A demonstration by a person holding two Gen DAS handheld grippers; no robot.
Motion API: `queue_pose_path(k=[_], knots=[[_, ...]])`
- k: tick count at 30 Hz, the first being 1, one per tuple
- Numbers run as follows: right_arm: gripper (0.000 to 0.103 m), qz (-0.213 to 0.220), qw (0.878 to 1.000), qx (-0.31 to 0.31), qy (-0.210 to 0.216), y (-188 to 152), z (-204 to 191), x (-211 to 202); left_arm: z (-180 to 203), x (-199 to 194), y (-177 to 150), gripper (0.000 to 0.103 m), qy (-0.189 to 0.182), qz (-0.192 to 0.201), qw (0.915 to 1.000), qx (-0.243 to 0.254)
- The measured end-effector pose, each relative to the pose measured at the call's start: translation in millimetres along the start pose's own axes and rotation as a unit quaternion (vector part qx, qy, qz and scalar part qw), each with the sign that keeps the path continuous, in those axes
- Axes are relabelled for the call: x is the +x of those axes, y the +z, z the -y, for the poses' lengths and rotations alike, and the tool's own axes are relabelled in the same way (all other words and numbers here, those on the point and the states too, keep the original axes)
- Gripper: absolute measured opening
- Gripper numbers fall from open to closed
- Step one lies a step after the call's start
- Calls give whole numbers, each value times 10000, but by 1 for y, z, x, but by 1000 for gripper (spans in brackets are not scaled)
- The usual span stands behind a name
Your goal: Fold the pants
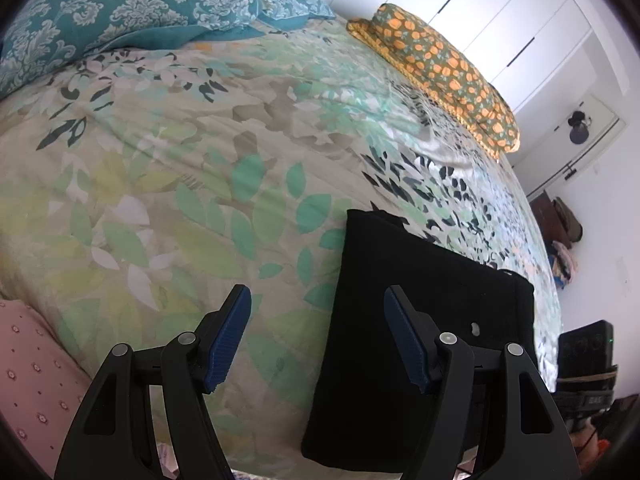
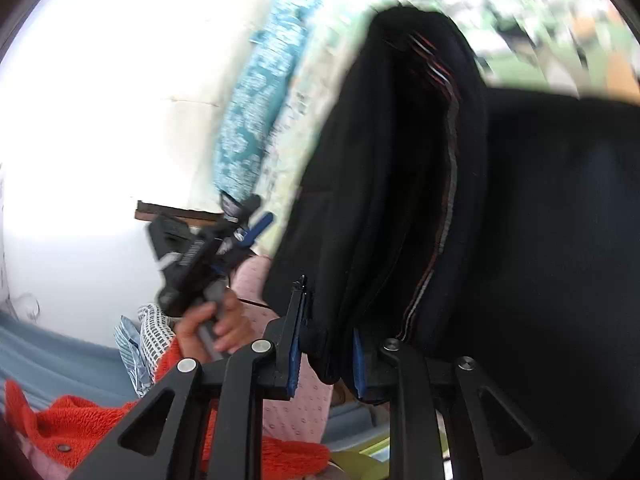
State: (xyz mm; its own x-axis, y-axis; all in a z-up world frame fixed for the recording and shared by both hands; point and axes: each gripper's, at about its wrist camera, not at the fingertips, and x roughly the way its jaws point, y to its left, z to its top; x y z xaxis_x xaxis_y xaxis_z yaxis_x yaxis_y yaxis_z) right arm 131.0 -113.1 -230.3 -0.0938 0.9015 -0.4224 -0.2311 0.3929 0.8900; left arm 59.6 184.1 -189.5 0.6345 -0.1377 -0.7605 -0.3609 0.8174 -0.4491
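Right gripper: jaws narrow, clamped on a thick bunched edge of the black pants; cloth fills the gap between the blue pads. Striped inner band visible along the lifted fold. Rest of pants spreads away to the right, dark and blurred. Beside and below the right gripper: pink dotted cloth, red fleece.

Left gripper: jaws wide, nothing between them, poised above the bedspread. Right-hand finger over the near edge of the pants; contact cannot be told. From the right wrist view, left gripper seen held in a hand, apart from the pants.

Pants in left view: folded dark rectangle flat on the leaf-print bedspread, near its front edge. Pink dotted cloth at lower left.

Farther back: teal pillows, orange-flowered folded blanket at the far side. White cupboards behind.
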Motion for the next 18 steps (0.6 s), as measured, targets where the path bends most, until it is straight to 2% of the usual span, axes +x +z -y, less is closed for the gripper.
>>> queue_pose_path(k=[5, 10, 14, 18], knots=[[20, 393, 9973, -609, -101, 5, -46, -55, 1, 0, 0, 70, -39, -10, 10000, -21], [20, 672, 9919, -906, -585, -4, -58, -110, 11, -1, -3, 70, -83, -26, 9998, 184], [20, 776, 9874, -761, -1148, -16, -36, -143, 19, -1, -6, 70, -151, -74, 9994, 303], [20, 706, 9819, -400, -1709, -34, 17, -169, 31, 2, -10, 70, -183, -158, 9983, 524]])
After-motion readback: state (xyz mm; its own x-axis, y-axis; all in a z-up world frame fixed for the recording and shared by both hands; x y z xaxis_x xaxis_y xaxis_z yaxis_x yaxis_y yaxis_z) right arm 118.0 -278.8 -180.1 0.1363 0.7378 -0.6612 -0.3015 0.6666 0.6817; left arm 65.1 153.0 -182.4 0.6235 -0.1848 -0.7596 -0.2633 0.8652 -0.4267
